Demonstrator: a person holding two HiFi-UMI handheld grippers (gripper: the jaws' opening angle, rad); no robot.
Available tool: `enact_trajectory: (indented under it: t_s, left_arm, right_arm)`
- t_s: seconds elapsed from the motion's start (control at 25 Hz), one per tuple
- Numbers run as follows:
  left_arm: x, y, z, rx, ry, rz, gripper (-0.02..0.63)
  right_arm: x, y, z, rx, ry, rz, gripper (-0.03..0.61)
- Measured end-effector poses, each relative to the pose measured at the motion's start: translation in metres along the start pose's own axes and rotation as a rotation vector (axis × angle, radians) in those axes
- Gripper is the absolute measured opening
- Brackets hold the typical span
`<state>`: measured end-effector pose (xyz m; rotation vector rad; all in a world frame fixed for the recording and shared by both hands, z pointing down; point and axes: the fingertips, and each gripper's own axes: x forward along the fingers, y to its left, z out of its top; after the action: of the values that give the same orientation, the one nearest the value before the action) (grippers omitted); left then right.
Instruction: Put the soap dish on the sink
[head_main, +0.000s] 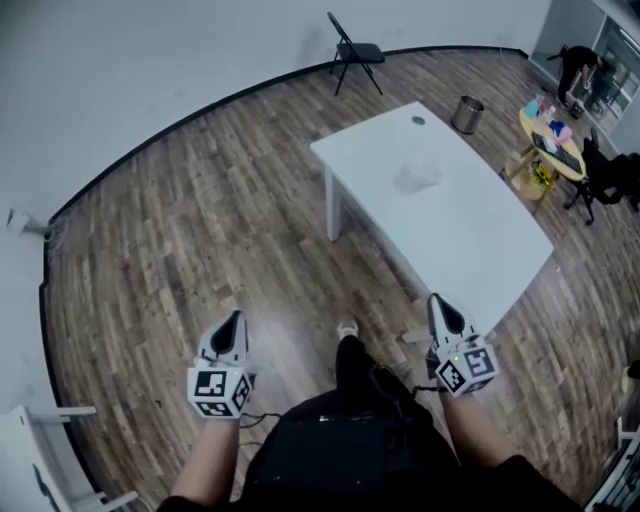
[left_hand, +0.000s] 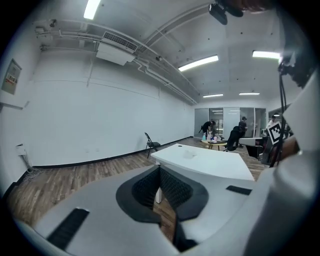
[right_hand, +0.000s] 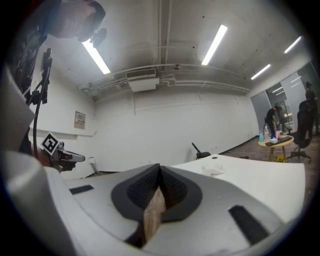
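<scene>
Left gripper (head_main: 235, 318) and right gripper (head_main: 437, 300) were both held low in front of the person, well apart from each other, pointing ahead over the wooden floor (head_main: 180, 230). Each gripper's 2 jaws were closed tip to tip with nothing gripped. Only floor showed through the slit beneath the pads.

Ahead of the right gripper, and ahead and to the right of the left one, stood a white table (head_main: 480, 240), its near corner close to the right gripper's tips. On that table, farther out from the right gripper, lay 1 pale crumpled thing (head_main: 417, 178). It was too blurred to tell whether it was the soap dish.

Past the table's far end from the grippers stood a metal bin (head_main: 467, 114), and a black folding chair (head_main: 352, 50) stood by the white wall. Far off to the right of the right gripper, a person (head_main: 577, 66) bent near a small round table (head_main: 552, 148) with clutter on it.
</scene>
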<state>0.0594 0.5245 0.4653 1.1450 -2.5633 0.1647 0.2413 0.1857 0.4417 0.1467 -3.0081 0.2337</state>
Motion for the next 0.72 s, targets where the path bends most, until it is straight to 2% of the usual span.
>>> enact_trajectory:
  t_s: [0.32, 0.48, 0.72]
  left_arm:
    - [0.11, 0.032, 0.057, 0.003, 0.001, 0.041, -0.011]
    - [0.164, 0.036, 0.082, -0.001, 0.002, 0.037, -0.011]
    - [0.243, 0.038, 0.109, 0.014, -0.012, 0.026, -0.011]
  right_arm:
    - [0.129, -0.048, 0.033, -0.027, -0.008, 0.074, 0.006]
    - [0.182, -0.083, 0.041, -0.006, 0.012, 0.071, 0.006]
    - [0.234, -0.113, 0.048, -0.015, 0.014, 0.101, 0.006]
